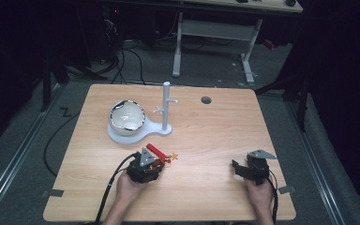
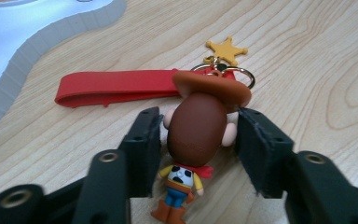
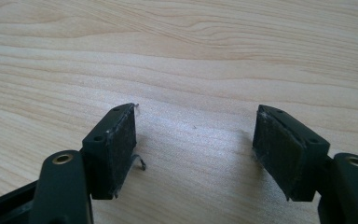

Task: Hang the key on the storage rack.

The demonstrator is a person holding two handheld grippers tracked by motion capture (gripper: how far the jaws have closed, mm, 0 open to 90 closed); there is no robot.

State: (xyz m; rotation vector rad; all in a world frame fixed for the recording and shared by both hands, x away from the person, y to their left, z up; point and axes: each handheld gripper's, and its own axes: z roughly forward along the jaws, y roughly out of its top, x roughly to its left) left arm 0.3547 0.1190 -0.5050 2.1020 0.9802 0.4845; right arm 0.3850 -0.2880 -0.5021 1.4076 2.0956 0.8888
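My left gripper (image 2: 198, 135) has its two pads on either side of the cowboy figure keychain (image 2: 196, 133), at the level of the head. The left pad sits at the figure's ear and the right one against the other ear and the hat brim; they look to be touching it, though I cannot be sure how hard they press. I read it as a grasp on the head. No earlier picture lets me compare.

The figure lies face down on the wooden table (image 2: 307, 56), hat toward 12 o'clock and boots toward 6 o'clock, where the boots are cut off by the bottom edge. Its red strap (image 2: 116, 87) runs off toward 9 o'clock, flat on the wood. The ring is half hidden behind the hat, and the yellow star charm (image 2: 226, 49) lies just beyond it at 12 o'clock. At 10 o'clock a corner of the white stand base (image 2: 9, 32) is cropped by the frame.

In the high view my left gripper (image 1: 157, 164) covers most of the keychain (image 1: 158, 152); the strap and star peek out. The base carries a white bowl (image 1: 127, 115) and an upright post (image 1: 166, 105) at 12 o'clock from my hand.

My right gripper (image 3: 196, 140) rests with its jaws spread apart over bare wood, nothing between them. In the high view it (image 1: 236, 167) sits well apart, at 3 o'clock from the keychain.
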